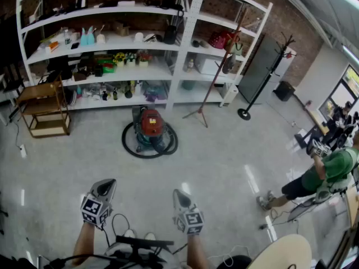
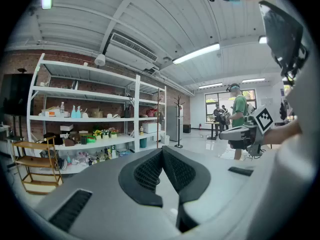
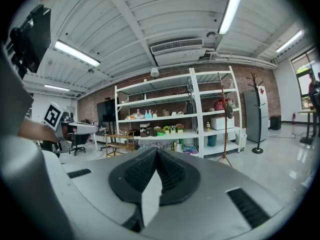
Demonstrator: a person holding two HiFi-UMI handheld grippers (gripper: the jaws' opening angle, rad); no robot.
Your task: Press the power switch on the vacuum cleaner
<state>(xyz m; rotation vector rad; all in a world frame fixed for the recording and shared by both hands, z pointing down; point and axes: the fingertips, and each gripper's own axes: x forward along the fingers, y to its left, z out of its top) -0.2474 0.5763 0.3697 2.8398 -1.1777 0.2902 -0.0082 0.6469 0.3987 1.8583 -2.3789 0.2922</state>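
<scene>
A: Where's the red-topped canister vacuum cleaner (image 1: 150, 129)?

B: Standing on the pale floor well ahead of both tools, just in front of the white metal shelving (image 1: 174, 66), with its black hose (image 1: 130, 144) coiled in a ring around it.

A: Which side does it favour?

B: Neither, really. In the head view it lies straight ahead, between the lines of the left gripper (image 1: 106, 184) and the right gripper (image 1: 179, 194), and well apart from both. I'd judge either could go for it once the person has closed the gap. It's a squat, upright body with no clear long axis from here.

A: And the power switch?

B: Too small to pick out at this range.

A: The tongs?

B: Both pinched together at the tips with nothing between them. Each gripper view shows the ribbed black pads (image 2: 150, 171) meeting, and the right one's pads (image 3: 170, 171) do the same.

A: Any writing or brand?

B: None legible on the vacuum or the shelf goods. Only the black-and-white square markers on the grippers' cubes (image 1: 93, 209).
</scene>
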